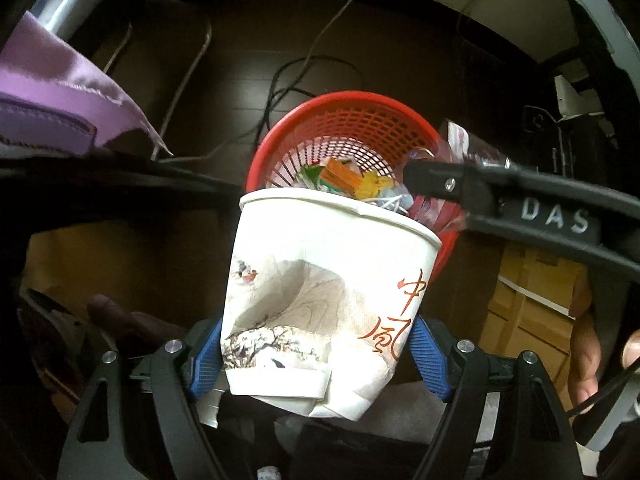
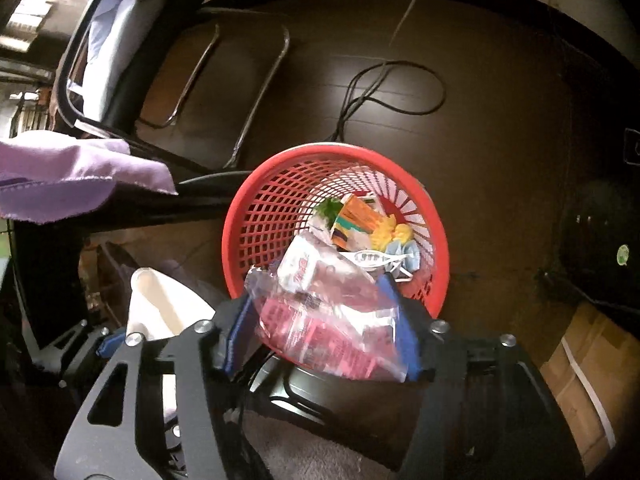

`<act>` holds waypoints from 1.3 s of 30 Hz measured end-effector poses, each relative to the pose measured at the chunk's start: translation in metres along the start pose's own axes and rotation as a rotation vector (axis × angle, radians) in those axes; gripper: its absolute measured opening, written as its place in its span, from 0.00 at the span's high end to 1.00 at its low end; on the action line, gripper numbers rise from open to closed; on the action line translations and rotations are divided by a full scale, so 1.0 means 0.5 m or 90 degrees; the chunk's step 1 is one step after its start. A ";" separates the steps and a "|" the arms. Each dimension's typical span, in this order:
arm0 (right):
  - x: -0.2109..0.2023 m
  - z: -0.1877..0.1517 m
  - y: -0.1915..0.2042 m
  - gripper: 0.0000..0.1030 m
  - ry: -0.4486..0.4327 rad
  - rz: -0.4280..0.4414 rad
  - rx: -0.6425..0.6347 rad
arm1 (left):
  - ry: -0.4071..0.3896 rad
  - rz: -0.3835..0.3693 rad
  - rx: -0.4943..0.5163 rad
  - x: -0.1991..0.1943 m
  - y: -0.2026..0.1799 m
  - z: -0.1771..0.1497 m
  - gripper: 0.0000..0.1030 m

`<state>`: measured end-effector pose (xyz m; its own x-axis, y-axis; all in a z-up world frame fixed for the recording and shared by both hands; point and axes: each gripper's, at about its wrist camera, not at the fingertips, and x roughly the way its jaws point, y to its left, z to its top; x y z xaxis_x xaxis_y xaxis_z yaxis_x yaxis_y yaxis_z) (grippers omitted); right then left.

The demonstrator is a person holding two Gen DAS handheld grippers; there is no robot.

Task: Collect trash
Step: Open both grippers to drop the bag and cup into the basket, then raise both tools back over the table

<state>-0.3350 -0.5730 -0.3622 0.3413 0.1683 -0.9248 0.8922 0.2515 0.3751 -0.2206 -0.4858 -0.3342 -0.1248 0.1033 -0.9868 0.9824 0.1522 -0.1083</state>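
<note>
Two claws hang over a red mesh wastebasket on a dark floor, each bringing a piece of rubbish to its mouth. At left, the left claw stands wide, its blue pads pressed on either side of a crumpled paper cup printed with an ink landscape and red Chinese characters; the cup's rim tips toward the near edge of the basket, seemingly so that it drops inside when let go. To its right, the right claw is about half open around a clear plastic wrapper with red and pink print. The crinkled film lies between the blue pads and spills forward over the basket's near rim; whether the pads grip it cannot be told, though it looks close to sliding free. Inside the basket already lie colourful scraps: orange and green packaging, something yellow, a pale blue face mask. A purple cloth drapes over a dark surface at far left, cables loop on the floor beyond the basket, and cardboard boxes sit at near right. Both items appear poised for release, the collecting step nearly complete for this pair.
</note>
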 end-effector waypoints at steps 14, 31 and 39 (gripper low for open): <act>-0.065 -0.008 0.018 0.33 -0.031 -0.003 -0.009 | -0.039 -0.035 -0.002 -0.065 -0.004 -0.029 0.08; -0.221 -0.055 0.107 0.30 -0.120 -0.016 -0.077 | -0.164 -0.046 0.026 -0.236 -0.022 -0.087 0.08; -0.363 -0.082 0.204 0.23 -0.260 -0.076 -0.136 | -0.340 0.073 0.013 -0.360 -0.030 -0.184 0.08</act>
<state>-0.3181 -0.5386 -0.1533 0.3661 -0.2510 -0.8961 0.8659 0.4446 0.2293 -0.2258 -0.4160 -0.1440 0.0658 -0.3969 -0.9155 0.9887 0.1501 0.0060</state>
